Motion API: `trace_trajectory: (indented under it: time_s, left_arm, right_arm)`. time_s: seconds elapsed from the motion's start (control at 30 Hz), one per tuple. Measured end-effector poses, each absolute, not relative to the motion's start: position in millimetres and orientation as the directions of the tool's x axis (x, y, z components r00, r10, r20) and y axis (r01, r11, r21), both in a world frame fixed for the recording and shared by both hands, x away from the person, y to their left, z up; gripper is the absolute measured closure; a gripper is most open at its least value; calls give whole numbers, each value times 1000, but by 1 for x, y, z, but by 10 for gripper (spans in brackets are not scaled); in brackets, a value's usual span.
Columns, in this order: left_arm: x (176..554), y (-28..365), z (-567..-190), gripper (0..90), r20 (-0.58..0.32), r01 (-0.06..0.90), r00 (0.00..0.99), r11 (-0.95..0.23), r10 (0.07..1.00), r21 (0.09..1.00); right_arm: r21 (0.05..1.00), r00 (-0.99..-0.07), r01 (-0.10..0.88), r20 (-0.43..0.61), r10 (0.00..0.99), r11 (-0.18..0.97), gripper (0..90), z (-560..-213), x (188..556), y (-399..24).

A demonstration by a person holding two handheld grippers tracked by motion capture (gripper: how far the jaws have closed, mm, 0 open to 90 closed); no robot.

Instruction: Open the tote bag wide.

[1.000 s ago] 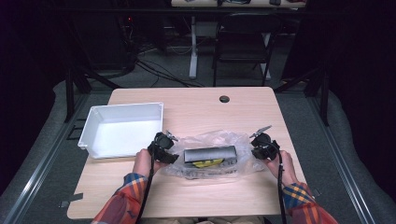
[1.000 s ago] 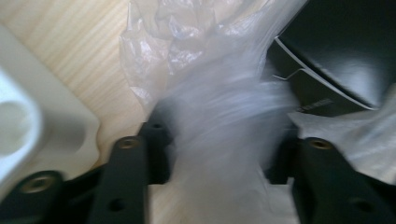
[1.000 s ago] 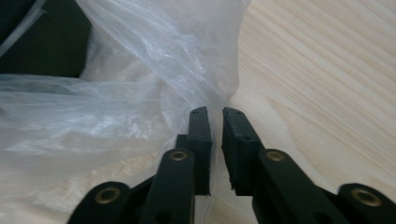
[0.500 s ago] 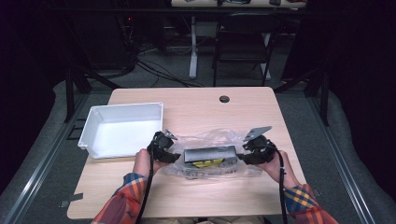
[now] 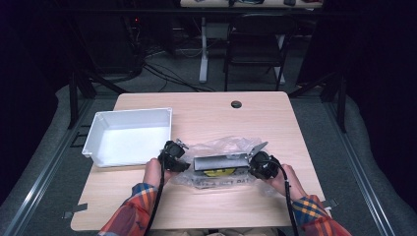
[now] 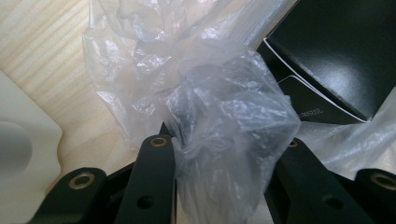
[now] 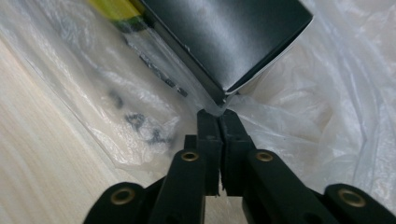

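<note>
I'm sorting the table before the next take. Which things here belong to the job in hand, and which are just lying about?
In the job:
- clear plastic bag
- black box inside it
- left tongs and right tongs, one at each end of the bag

Lying about:
- white bin
- black chair behind the table

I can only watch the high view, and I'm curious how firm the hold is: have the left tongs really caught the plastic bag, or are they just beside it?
Observer: Caught, it seems. In the left gripper view a bunched wad of the plastic bag fills the gap between the left tongs, whose jaws have just been closing.
Operator: And the right tongs?
Observer: In the right gripper view the right tongs are shut tight. They seem to pinch a thin fold of bag right at the corner of the black box.
</note>
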State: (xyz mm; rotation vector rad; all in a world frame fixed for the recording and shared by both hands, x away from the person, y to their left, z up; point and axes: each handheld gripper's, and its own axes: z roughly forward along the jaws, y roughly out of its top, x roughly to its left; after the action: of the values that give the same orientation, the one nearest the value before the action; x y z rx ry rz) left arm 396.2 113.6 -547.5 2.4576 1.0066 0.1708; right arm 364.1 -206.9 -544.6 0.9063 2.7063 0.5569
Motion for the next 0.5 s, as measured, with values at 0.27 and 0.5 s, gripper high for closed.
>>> trace_trajectory:
  time_s: [0.27, 0.5]
  left_arm:
    - [396, 116, -548, 746, -71, 642, 713, -607, 698, 468]
    - [395, 119, -548, 747, -65, 649, 704, -603, 707, 464]
  right_arm:
    - [397, -803, 511, -98, 588, 763, 900, -545, 357, -209]
    - [378, -851, 452, -90, 518, 808, 900, -545, 347, -214]
